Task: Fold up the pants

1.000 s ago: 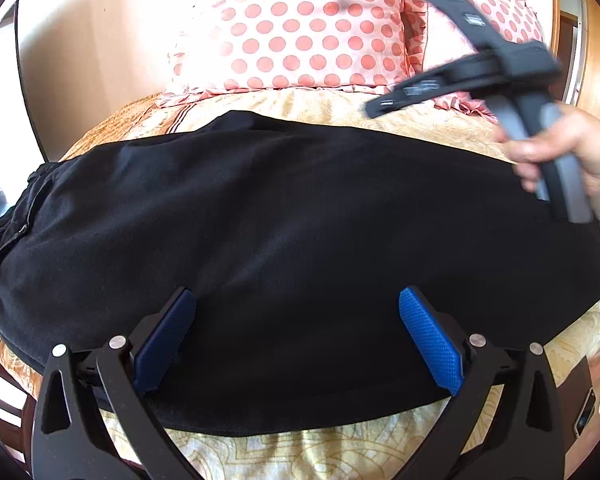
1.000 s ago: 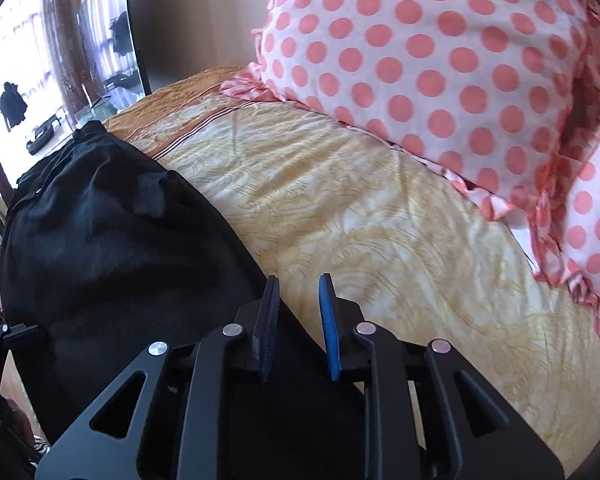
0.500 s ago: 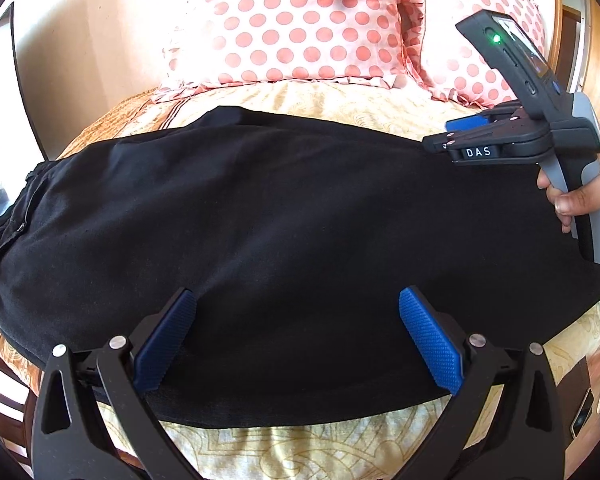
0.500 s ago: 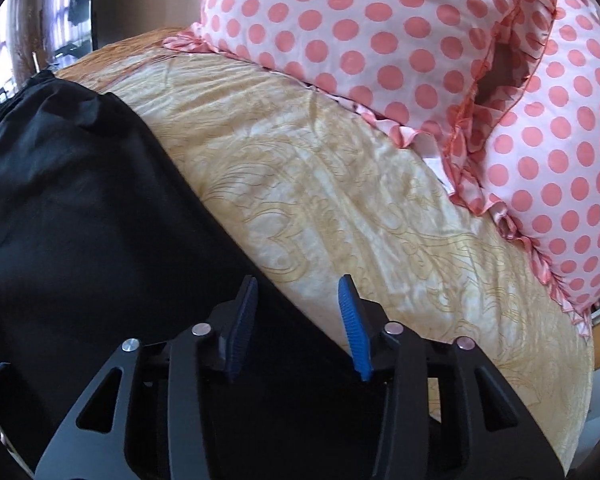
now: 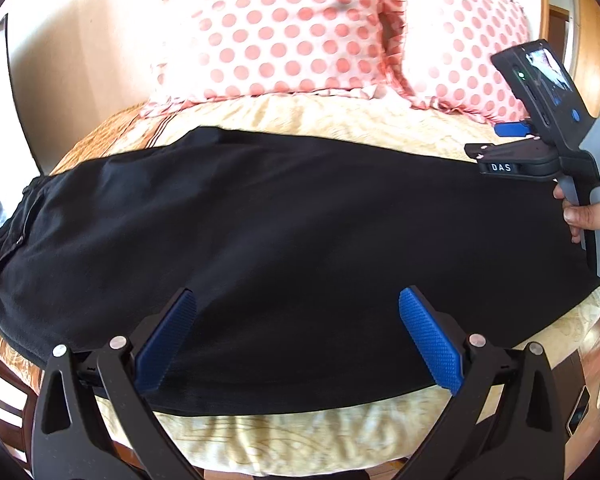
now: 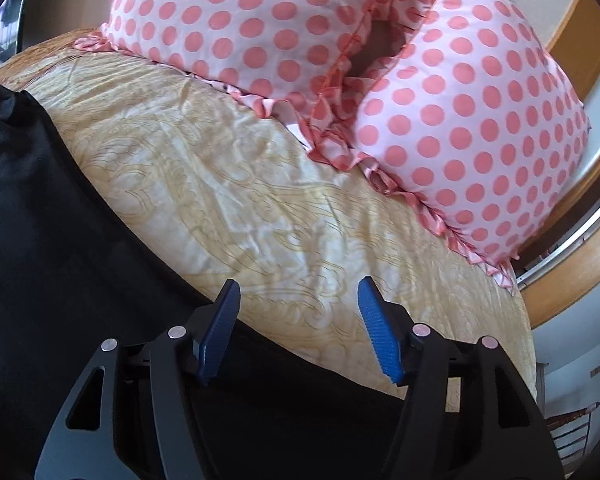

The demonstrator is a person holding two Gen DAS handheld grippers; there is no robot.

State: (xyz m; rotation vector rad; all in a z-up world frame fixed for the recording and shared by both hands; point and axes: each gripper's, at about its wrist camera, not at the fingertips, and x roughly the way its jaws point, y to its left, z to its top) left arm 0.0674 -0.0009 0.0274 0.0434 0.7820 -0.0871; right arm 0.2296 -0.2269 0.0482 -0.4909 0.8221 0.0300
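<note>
Bed (image 5: 320, 436) with yellow patterned cover: black pants (image 5: 280, 240) flat lengthwise, near its front edge. Left gripper (image 5: 296, 344) wide open, empty, over them. Right gripper (image 6: 296, 328) just been opening at pants' far edge, nothing between jaws.

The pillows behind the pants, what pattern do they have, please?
Pink with coral polka dots, clearest on the pillows in the right wrist view.

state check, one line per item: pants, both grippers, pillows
Black pants: spread flat across the bed, lying lengthwise, ungripped.
Left gripper: open wide, empty, over the pants' near edge.
Right gripper: jaws just opened, empty, at the pants' far edge.
Polka-dot pillows: side by side at the headboard.
</note>
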